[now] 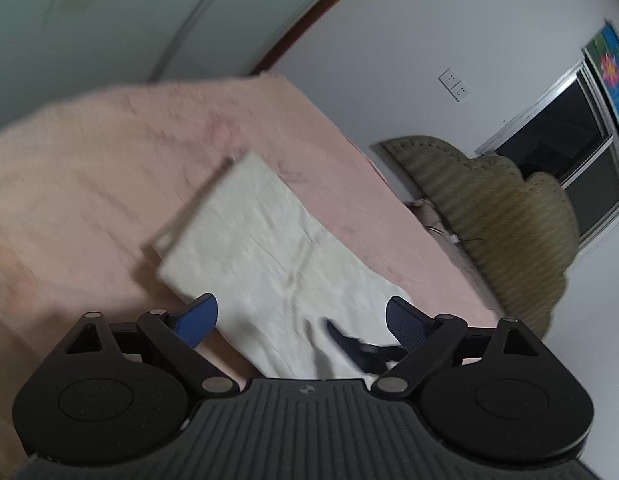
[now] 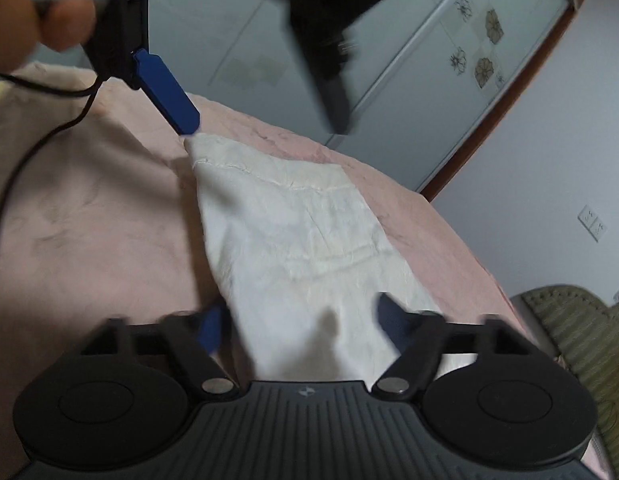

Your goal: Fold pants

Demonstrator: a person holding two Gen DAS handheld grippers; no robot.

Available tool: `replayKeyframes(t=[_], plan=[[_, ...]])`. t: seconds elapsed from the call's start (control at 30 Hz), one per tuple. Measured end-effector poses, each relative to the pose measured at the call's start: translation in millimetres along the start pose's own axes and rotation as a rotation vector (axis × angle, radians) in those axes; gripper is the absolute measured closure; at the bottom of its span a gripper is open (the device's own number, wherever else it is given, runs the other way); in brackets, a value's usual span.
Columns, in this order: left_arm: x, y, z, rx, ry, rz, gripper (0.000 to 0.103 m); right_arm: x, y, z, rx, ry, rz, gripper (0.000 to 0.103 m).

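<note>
White pants (image 1: 269, 256) lie folded lengthwise on a pink bed cover (image 1: 89, 184); they also show in the right wrist view (image 2: 305, 248). My left gripper (image 1: 301, 320) is open just above the near end of the pants, with blue pads (image 1: 197, 320) apart and nothing between them. My right gripper (image 2: 305, 320) is open over the near end of the pants. The left gripper's blue finger (image 2: 167, 92) shows in the right wrist view by the far corner of the pants. The right gripper's finger (image 1: 349, 346) shows low in the left wrist view.
A padded olive headboard (image 1: 497, 224) stands at the right of the bed. Wardrobe doors (image 2: 389, 80) stand behind the bed. A black cable (image 2: 37, 140) hangs over the cover at left. A window (image 1: 565, 140) and wall sockets (image 1: 453, 84) are on the wall.
</note>
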State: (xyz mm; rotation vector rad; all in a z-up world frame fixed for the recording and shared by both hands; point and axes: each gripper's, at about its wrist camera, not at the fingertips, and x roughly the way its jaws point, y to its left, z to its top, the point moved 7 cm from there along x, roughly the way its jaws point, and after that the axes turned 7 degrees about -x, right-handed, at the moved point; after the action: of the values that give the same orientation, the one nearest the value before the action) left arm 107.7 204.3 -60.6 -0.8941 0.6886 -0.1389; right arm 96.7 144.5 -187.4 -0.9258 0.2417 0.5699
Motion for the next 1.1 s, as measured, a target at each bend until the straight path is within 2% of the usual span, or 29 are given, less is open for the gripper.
replayKeyframes(t=[0.03, 0.07, 0.13, 0.27, 0.47, 0.53, 0.6, 0.67, 0.73, 0.77, 0.83, 0.87, 0.93, 1.0, 1.07, 1.1], plan=[[5.3, 3.0, -2.0, -0.045, 0.028, -0.019, 0.009, 2.8, 2.0, 1.6, -0.010, -0.006, 0.006, 0.065], [12.7, 7.0, -4.1, -0.095, 0.054, -0.039, 0.009, 4.7, 4.1, 3.7, -0.022, -0.014, 0.005, 0.071], [26.8, 14.4, -5.1, -0.175, 0.087, -0.058, 0.009, 4.1, 0.5, 5.4, -0.004, -0.032, -0.003, 0.076], [56.3, 30.3, 1.6, -0.293, 0.086, -0.062, 0.005, 2.2, -30.5, 0.8, 0.214, -0.052, 0.083, 0.077], [70.3, 16.9, 13.5, -0.268, 0.068, -0.058, 0.002, 0.1, -69.2, -8.4, 0.468, -0.076, 0.148, 0.077], [79.8, 14.5, 22.2, -0.260, 0.051, -0.057, 0.002, -1.4, -68.7, -8.9, 0.477, -0.079, 0.190, 0.077], [89.4, 18.2, 27.8, -0.246, 0.040, -0.018, 0.006, -5.0, -61.7, -9.4, 0.440, -0.069, 0.261, 0.075], [97.2, 21.9, 29.0, -0.232, 0.047, 0.001, 0.026, -17.2, -60.7, -11.5, 0.410, -0.080, 0.320, 0.074], [98.7, 24.0, 27.7, -0.203, 0.034, 0.025, 0.035, -32.5, -78.0, -15.2, 0.479, -0.141, 0.398, 0.074], [98.4, 24.0, 27.2, -0.185, 0.019, 0.034, 0.043, -36.4, -95.5, -17.7, 0.556, -0.174, 0.407, 0.074], [97.7, 24.6, 25.8, -0.151, -0.006, 0.073, 0.055, -30.9, -131.7, -29.7, 0.701, -0.175, 0.351, 0.074], [97.2, 24.9, 25.2, -0.134, -0.018, 0.091, 0.063, -20.0, -145.6, -38.0, 0.748, -0.142, 0.312, 0.074], [96.1, 25.3, 24.2, -0.097, -0.038, 0.126, 0.075, 6.1, -148.9, -51.6, 0.765, -0.028, 0.272, 0.074], [94.0, 27.0, 22.7, -0.073, -0.050, 0.148, 0.086, 32.7, -132.2, -61.2, 0.754, 0.071, 0.295, 0.074], [91.9, 27.0, 21.4, -0.043, -0.059, 0.161, 0.091, 49.6, -111.5, -59.0, 0.721, 0.095, 0.346, 0.074], [90.9, 25.8, 20.6, -0.026, -0.067, 0.168, 0.091, 49.3, -108.0, -55.1, 0.679, 0.084, 0.315, 0.074]])
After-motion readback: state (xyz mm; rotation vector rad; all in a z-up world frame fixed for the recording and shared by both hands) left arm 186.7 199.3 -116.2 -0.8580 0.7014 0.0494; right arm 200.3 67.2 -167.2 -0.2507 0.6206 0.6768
